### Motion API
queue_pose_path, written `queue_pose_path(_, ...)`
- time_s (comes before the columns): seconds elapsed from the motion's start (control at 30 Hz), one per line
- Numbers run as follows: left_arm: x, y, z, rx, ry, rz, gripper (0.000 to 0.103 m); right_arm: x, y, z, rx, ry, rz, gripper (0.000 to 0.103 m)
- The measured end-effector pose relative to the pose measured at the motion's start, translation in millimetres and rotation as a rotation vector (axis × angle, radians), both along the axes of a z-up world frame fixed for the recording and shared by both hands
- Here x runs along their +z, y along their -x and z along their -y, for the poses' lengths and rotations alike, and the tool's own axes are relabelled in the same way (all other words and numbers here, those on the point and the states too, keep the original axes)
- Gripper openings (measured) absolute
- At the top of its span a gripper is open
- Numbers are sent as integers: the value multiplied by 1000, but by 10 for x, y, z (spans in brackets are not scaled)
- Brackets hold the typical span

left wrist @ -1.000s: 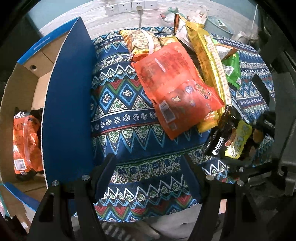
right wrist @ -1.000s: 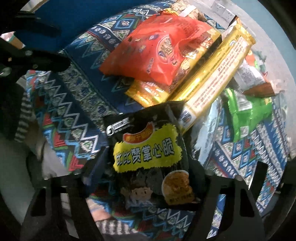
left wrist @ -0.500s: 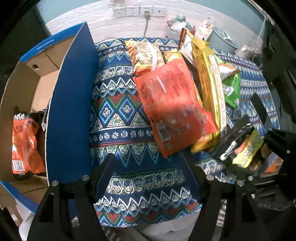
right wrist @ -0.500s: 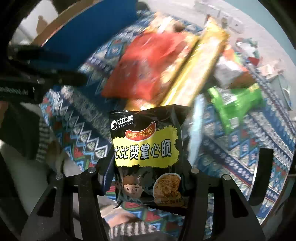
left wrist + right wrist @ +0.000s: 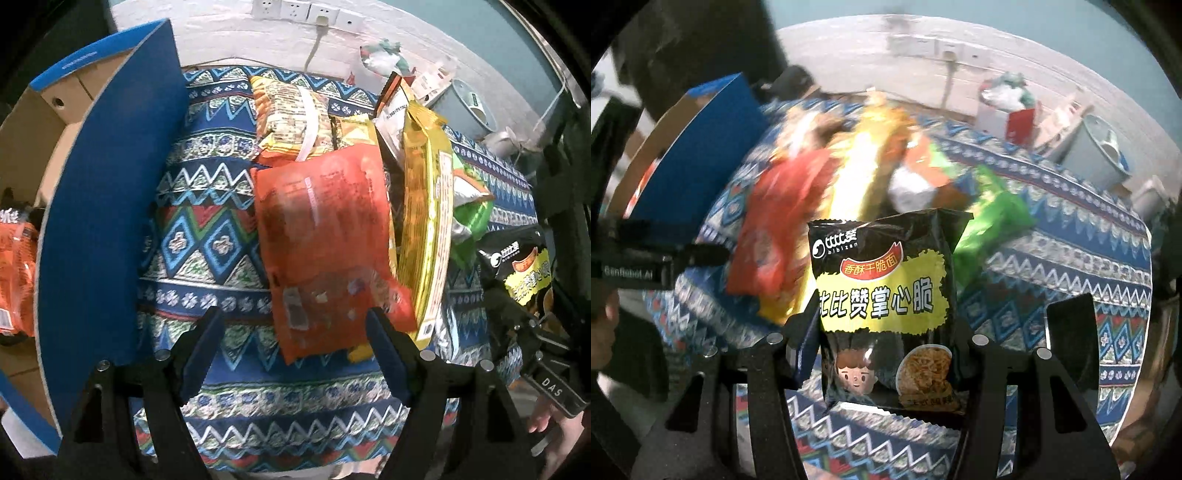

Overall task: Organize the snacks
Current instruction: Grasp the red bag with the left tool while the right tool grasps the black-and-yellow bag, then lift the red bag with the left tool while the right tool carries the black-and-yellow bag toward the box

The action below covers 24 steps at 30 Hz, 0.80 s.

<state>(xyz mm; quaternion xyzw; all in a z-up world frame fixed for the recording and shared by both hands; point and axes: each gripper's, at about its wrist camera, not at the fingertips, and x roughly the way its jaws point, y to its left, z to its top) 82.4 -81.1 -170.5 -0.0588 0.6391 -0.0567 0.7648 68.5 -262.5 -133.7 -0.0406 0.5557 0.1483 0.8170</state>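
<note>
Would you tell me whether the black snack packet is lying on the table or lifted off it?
Lifted: the black snack packet hangs upright, clamped by the right gripper, tablecloth visible beneath.

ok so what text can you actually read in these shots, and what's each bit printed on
"bibizan": black snack packet, by its white logo
"香酥干脆面": same packet, red banner
"比比赞掌心脆": same packet, yellow panel
"GenRobot.AI": left gripper, on its body in the right wrist view
"DAS": right gripper, on its body in the left wrist view
Red packet, yellow packet, white packet's code: print too blurred or small to read.
</note>
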Motion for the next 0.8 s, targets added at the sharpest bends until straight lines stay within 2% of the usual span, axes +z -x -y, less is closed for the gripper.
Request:
queue_pose_path(0.23, -53, -189, 120, 40, 19, -9, 81, -111, -143, 284, -81, -33, -15, 55)
queue_pose_path(0.5, -162, -379, 208, 98, 80, -30, 84, -127, -198, 408, -101, -63, -21, 55)
queue_pose_path(0.73, -347, -466, 345, 46, 21, -63, 85, -198, -247, 469, -105, -73, -36, 55)
queue_pose_path(0.8, -400, -433, 295, 46, 25, -68, 85, -214, -262, 479, -107, -77, -38, 55)
